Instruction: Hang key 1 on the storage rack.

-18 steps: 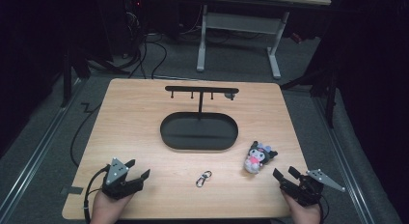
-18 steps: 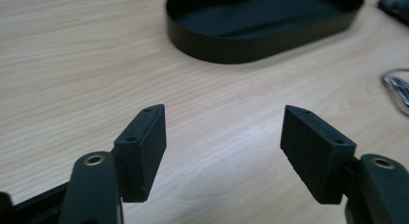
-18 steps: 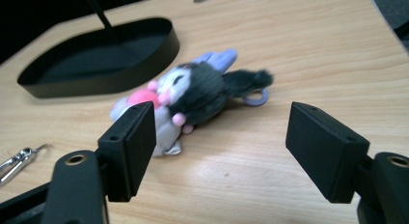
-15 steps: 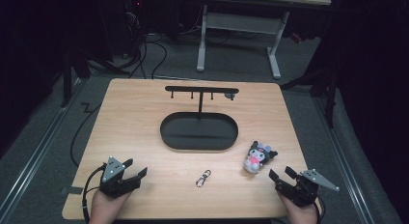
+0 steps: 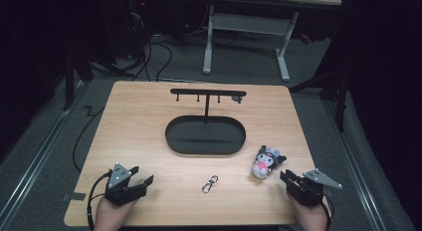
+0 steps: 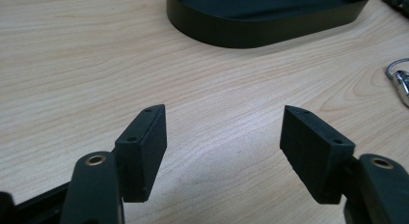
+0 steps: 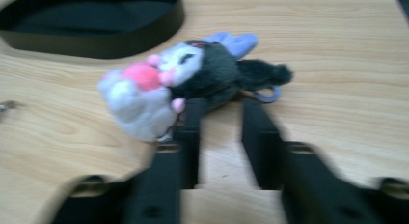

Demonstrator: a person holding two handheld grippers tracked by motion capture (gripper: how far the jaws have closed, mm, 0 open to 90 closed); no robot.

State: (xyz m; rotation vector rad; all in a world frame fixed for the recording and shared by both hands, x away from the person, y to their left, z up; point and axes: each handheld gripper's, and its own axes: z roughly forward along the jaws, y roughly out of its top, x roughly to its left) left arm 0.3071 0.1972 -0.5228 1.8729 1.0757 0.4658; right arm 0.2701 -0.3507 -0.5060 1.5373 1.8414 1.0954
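Right hand-held gripper point(image 5: 292, 181) has neared the one plush toy point(image 5: 264, 161).

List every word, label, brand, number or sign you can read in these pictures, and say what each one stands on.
None: no readable text stands on anything here.
The plush toy, the metal clasp, the black tray with its hook stand, the wooden table and both grippers, left and right, bear no lettering that can be made out.

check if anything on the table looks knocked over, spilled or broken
Nothing stands out. The small grey and black plush toy lies on its side on the wooden table, the metal clasp lies loose, and the black oval tray stand stands upright, undamaged.
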